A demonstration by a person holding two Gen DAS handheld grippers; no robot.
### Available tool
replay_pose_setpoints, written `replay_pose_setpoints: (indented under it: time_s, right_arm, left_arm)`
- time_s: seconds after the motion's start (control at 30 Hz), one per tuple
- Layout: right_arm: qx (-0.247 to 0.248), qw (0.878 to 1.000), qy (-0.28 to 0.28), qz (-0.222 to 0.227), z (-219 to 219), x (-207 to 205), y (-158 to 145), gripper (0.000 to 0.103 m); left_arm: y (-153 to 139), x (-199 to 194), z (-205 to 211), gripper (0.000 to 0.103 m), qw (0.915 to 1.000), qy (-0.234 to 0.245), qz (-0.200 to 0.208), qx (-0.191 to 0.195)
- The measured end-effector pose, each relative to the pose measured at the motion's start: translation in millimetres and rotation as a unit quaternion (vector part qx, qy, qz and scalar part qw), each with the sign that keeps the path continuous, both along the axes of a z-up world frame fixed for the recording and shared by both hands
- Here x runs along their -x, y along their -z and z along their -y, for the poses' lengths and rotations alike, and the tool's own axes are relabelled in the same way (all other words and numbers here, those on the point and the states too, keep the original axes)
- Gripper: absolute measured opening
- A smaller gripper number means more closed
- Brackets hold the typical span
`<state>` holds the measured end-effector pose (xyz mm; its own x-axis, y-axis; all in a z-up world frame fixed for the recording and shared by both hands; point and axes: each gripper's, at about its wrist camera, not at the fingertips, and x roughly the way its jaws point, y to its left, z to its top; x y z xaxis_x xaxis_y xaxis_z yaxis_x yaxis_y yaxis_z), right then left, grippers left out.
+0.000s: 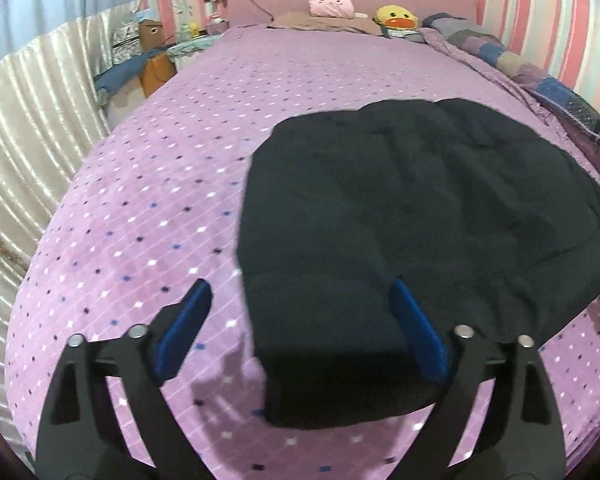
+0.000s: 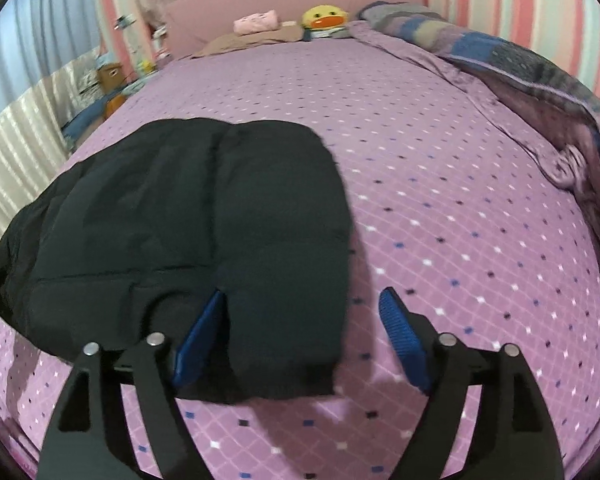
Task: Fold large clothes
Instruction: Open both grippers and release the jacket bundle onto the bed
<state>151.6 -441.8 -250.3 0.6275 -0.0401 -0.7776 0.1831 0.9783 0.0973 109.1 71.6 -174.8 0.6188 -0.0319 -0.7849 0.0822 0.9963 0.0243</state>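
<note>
Both tools gape wide, nothing gripped! The black puffer jacket (image 1: 400,216) lies flat mid-bed on the purple dotted bedspread (image 1: 160,208), cuffs toward the foot edge. Left tool (image 1: 300,320) straddles one sleeve cuff; right tool (image 2: 304,328) brackets the other.

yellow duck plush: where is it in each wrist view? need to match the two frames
Left wrist: the yellow duck plush sits top centre-right, at the head of the bed, right of the pink rolled pillow.
Right wrist: the duck sits top centre, again just right of the pink pillow.
Shared landmark: the black padded jacket on the purple bedspread; it lies right of centre in the left view, left of centre in the right view.
</note>
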Motion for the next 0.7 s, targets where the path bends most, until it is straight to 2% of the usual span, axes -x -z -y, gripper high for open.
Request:
replay_pose_setpoints:
  time_s: [0.13,0.27,0.4,0.53,0.6,0.7]
  right_arm:
    - [0.005,1.000,0.022,-0.015,6,4,19,0.084]
    - [0.019,0.999,0.036,-0.008,1,10,22,0.084]
    - [0.023,0.999,0.037,0.022,-10,23,7,0.087]
    - [0.019,0.996,0.033,0.075,-34,42,-15,0.101]
    - [0.021,0.996,0.028,0.087,-48,48,-24,0.101]
    - [0.026,0.993,0.034,0.112,-71,59,-39,0.101]
  left_arm:
    - [14,-1,-9,0.095,0.9998,-0.012,-0.015,0.008]
    - [16,2,-8,0.100,0.9996,-0.027,-0.010,-0.005]
    - [6,6,-5,0.100,0.9988,-0.044,-0.019,-0.008]
    - [-12,18,11,0.100,0.9977,-0.054,0.002,-0.040]
    - [-22,24,19,0.100,0.9970,-0.057,0.013,-0.051]
    - [-39,36,34,0.100,0.9973,-0.051,0.028,-0.045]
